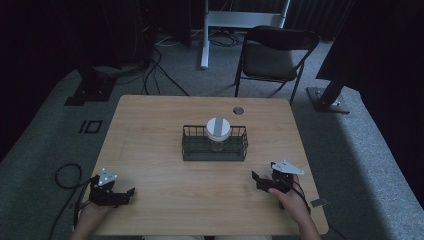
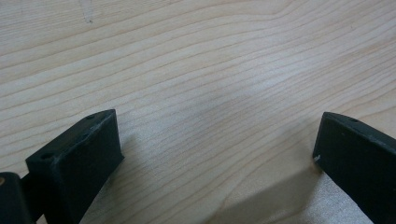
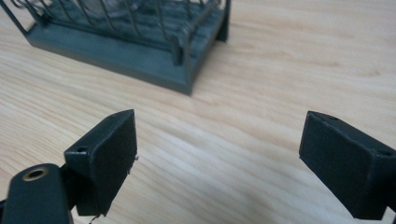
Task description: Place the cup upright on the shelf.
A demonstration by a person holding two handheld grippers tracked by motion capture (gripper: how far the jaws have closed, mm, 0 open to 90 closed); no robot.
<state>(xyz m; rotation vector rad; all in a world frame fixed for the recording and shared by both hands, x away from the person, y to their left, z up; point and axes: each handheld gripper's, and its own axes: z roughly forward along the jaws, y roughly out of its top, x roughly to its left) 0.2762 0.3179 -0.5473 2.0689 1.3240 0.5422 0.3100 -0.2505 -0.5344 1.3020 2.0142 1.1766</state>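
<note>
A dark wire basket (image 1: 191, 150) stands at the middle of the wooden table (image 1: 150, 130). Inside it a glass jar with a white lid (image 1: 218, 128) stands upright. My left gripper (image 1: 126, 194) rests near the front left edge, open, with bare wood between its jaws (image 2: 217, 140). My right gripper (image 1: 258, 180) sits near the front right, open, aimed toward the basket's corner (image 3: 184, 81); nothing lies between its jaws (image 3: 219, 144).
A round grommet hole (image 1: 238, 110) sits at the table's far edge. Behind the table stand a folding chair (image 1: 272, 55), a white desk leg (image 1: 205, 35) and dark stands with cables on the carpet. A cable loop (image 1: 67, 175) lies left of the table.
</note>
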